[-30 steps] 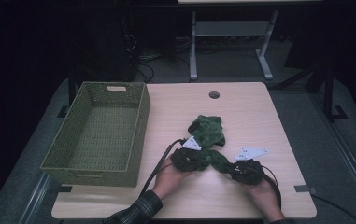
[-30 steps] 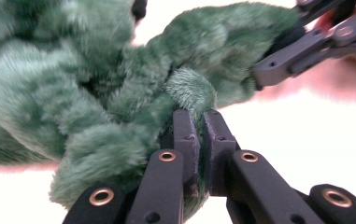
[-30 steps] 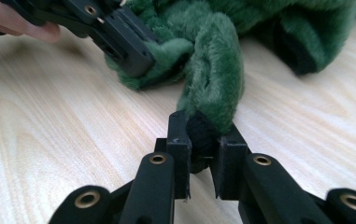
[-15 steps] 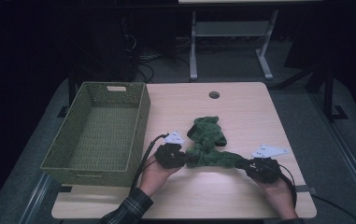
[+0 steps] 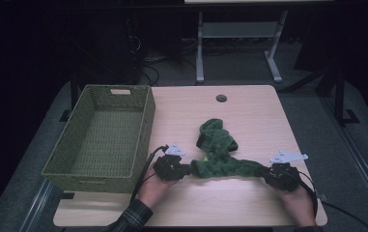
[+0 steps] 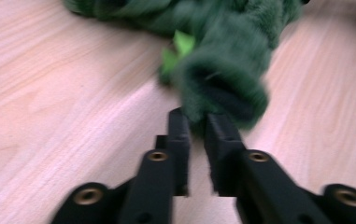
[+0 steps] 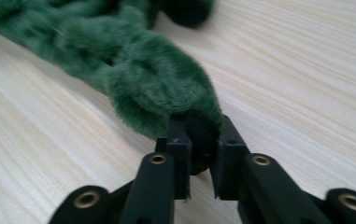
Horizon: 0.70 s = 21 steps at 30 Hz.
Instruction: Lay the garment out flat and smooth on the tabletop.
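A green fuzzy cloth lies on the wooden table, its near part stretched sideways between both grippers. My left gripper is at the cloth's left end. In the left gripper view the cloth is blurred, its edge still sits between the tips of my left gripper, and the jaws have just been opening. My right gripper holds the right end. There the cloth is pinched as a dark wad in my right gripper, whose jaws have just opened slightly. A light green tag shows near the left end.
An olive woven basket with nothing in it stands on the left side of the table, close to my left gripper. A round cable hole is at the table's far middle. Desk legs and cables stand on the dark floor behind.
Both hands have moved apart, left going left and right going right, pulling the cloth's near part out into a strip. The bunched far part of the cloth has stayed in place.
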Available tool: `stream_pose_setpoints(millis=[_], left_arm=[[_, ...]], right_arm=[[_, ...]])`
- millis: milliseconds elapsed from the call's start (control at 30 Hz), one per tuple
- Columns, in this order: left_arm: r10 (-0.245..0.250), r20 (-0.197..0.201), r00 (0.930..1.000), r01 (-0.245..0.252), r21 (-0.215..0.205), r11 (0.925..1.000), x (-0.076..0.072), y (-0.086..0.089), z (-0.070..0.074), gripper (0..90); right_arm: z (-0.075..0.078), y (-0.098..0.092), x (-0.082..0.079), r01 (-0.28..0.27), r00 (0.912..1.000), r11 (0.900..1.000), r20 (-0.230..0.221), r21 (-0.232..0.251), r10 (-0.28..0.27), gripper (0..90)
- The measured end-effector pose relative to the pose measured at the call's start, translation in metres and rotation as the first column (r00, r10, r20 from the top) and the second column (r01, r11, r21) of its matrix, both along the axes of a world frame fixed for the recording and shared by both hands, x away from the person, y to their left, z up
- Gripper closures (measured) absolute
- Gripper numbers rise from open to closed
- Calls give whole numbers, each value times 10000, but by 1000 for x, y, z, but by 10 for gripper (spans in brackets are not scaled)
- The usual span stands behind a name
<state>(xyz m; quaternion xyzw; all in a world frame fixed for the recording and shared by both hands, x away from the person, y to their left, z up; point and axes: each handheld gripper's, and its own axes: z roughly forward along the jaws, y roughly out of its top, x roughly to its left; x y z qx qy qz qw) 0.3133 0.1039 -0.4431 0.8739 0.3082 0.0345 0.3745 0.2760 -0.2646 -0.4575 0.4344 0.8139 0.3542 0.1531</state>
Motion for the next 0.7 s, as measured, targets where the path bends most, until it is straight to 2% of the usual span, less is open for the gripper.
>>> stream_pose_setpoints(millis=[33, 67, 100, 133, 167, 200, 267, 300, 367, 400, 433, 500, 567, 633, 700], left_arm=[[99, -10, 10000, -99, -146, 9998, 0, 1, 2, 706], [266, 44, 9996, -264, -462, 9986, 0, 3, 8, 695], [266, 44, 9996, -264, -462, 9986, 0, 3, 8, 681], [251, 204, 9995, -239, -583, 9980, -1, 4, 15, 678], [251, 204, 9995, -239, -583, 9980, -1, 4, 15, 678], [257, 353, 9990, -231, -725, 9971, -3, 3, 22, 679], [192, 437, 9989, -158, -770, 9969, -5, 3, 26, 690], [16, 510, 9987, 33, -961, 9954, -7, 0, 32, 722], [-61, 468, 9989, 110, -1051, 9944, -9, -1, 34, 801], [-322, 413, 9986, 369, -1175, 9924, -10, -5, 36, 801], [-667, 316, 9973, 701, -1229, 9899, -13, -10, 36, 892], [-855, 197, 9961, 873, -1250, 9883, -15, -15, 35, 896], [-1031, 79, 9946, 1033, -1201, 9874, -16, -23, 30, 897], [-1199, -56, 9928, 1184, -1158, 9862, -15, -31, 21, 897], [-1191, 1, 9929, 1186, -870, 9891, -15, -38, 14, 896]], right_arm=[[0, -2, 0, 74, 9999, 10000, 107, 31, -74, 718], [1, -4, 0, 179, 9997, 9998, 156, 97, -181, 675], [1, -4, 0, 179, 9997, 9998, 156, 97, -181, 675], [4, -8, -1, 379, 9985, 9992, 382, 159, -384, 629], [5, -9, -1, 477, 9976, 9986, 485, 242, -489, 610], [8, -10, -2, 552, 9966, 9980, 599, 321, -571, 594], [11, -11, -3, 648, 9948, 9973, 767, 350, -674, 589], [18, -12, -6, 696, 9916, 9968, 1069, 394, -735, 624], [23, -12, -8, 448, 9916, 9975, 1188, 549, -511, 720], [23, -12, -8, 448, 9916, 9975, 1188, 549, -511, 720], [25, -8, -8, -15, 9928, 9990, 1193, 449, -39, 816], [24, -5, -7, -129, 9933, 9992, 1150, 370, 86, 839], [18, 5, -2, -485, 9953, 9987, 852, 168, 469, 897], [14, 9, 4, -581, 9963, 9982, 637, 155, 570, 899], [10, 12, 9, -640, 9967, 9979, 501, -15, 640, 899]])
